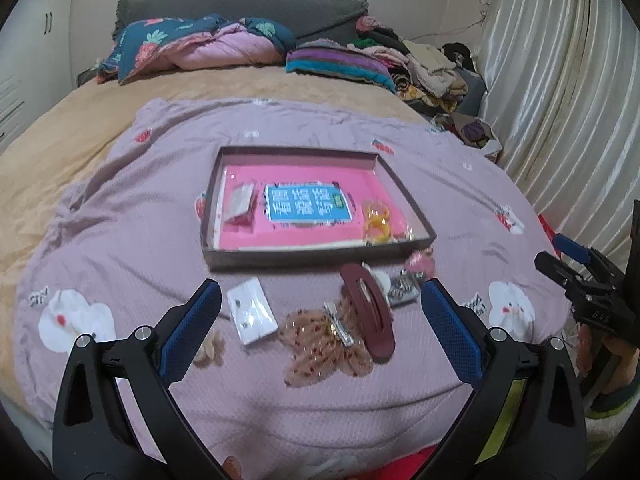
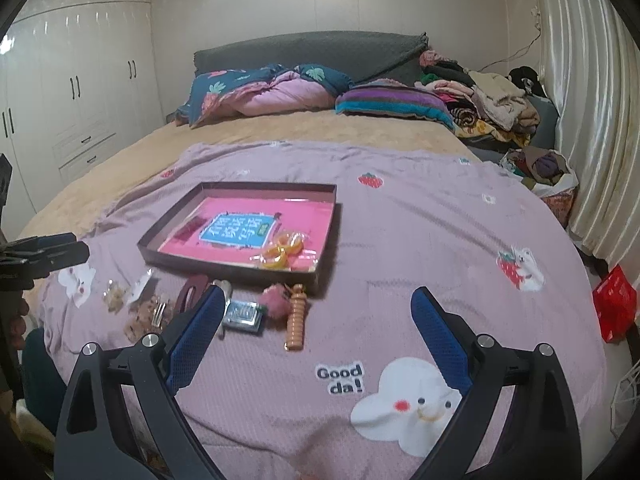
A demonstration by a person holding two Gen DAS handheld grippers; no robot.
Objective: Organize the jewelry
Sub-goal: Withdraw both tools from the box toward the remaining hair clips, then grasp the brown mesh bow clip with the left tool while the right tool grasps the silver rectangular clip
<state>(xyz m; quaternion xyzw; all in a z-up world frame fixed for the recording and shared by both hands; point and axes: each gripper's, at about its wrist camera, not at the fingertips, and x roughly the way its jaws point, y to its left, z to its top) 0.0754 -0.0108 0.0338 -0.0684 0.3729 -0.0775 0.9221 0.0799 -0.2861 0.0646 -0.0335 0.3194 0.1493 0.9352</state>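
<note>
A shallow dark box [image 1: 308, 260] with a pink lining lies on the purple blanket [image 1: 280, 392]; it also shows in the right wrist view [image 2: 240, 270]. In it are a small packet [image 1: 240, 204] and a bagged orange piece [image 1: 378, 220]. In front lie a white earring card [image 1: 251, 310], a maroon hair clip [image 1: 370, 312], a sheer bow with a metal clip [image 1: 326, 344] and a silver comb clip [image 1: 402, 290]. My left gripper [image 1: 320, 300] is open above these. My right gripper [image 2: 316, 300] is open near an orange ribbed clip [image 2: 297, 320] and a pink pom-pom [image 2: 274, 300].
Pillows and a folded quilt [image 2: 272, 92] lie by the headboard. A heap of clothes [image 2: 488, 100] is at the far right. A curtain [image 2: 592, 100] hangs on the right, a wardrobe [image 2: 72, 80] stands on the left. A red bag [image 2: 614, 304] is beside the bed.
</note>
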